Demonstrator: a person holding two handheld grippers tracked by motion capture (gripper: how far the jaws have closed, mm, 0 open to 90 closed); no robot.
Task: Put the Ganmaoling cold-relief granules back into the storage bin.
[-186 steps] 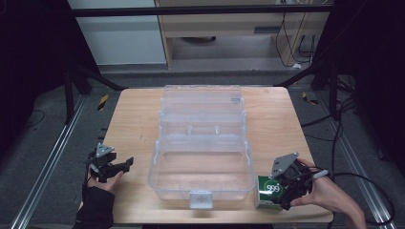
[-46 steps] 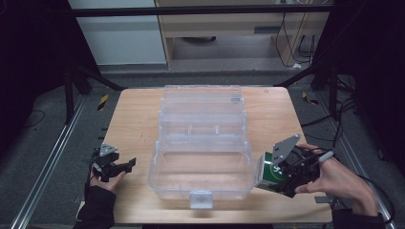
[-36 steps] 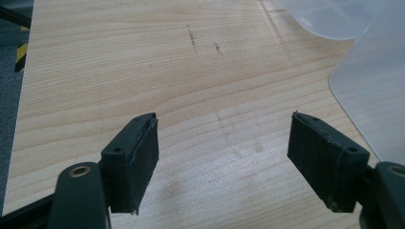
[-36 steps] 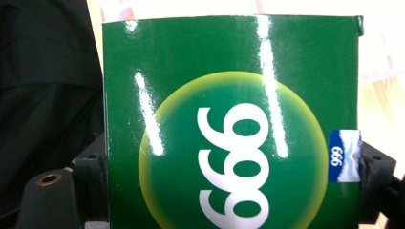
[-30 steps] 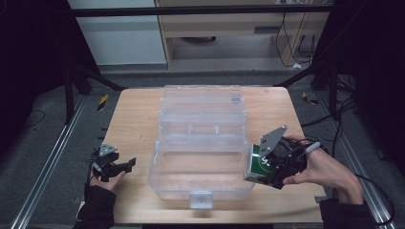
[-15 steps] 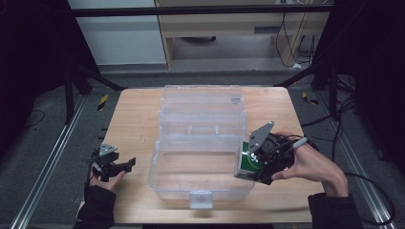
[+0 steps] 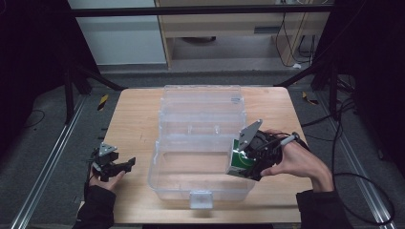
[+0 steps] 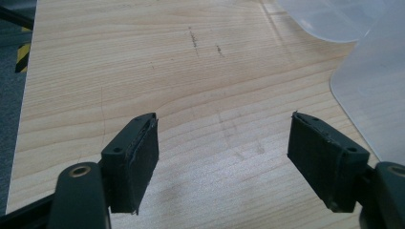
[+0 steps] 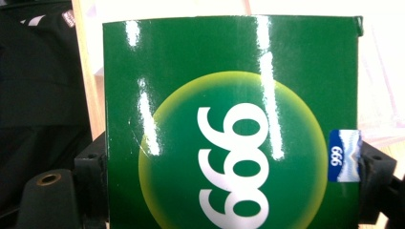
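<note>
Pinching a green box [image 7: 240, 161] between their black jaws, the right tongs [image 7: 246, 162] hold it over the right end of a clear plastic bin [image 7: 191, 186], just inside the near compartment's rim. In the right gripper view the green box [image 9: 229, 124] shows a glossy face with a yellow circle and white numerals, and a jaw presses on each side edge. A second and a half ago the box hung beside the bin's right wall, over the bare counter [image 7: 129, 124]; since then the hand has carried it leftward across the rim. That likely means the box is about to be lowered into the bin, with release not yet made. The left tongs [image 7: 125, 165] rest spread wide and empty near the counter's left edge, unmoved, well apart from the bin. In the left gripper view their pads [image 8: 138, 157] frame only wood grain.
</note>
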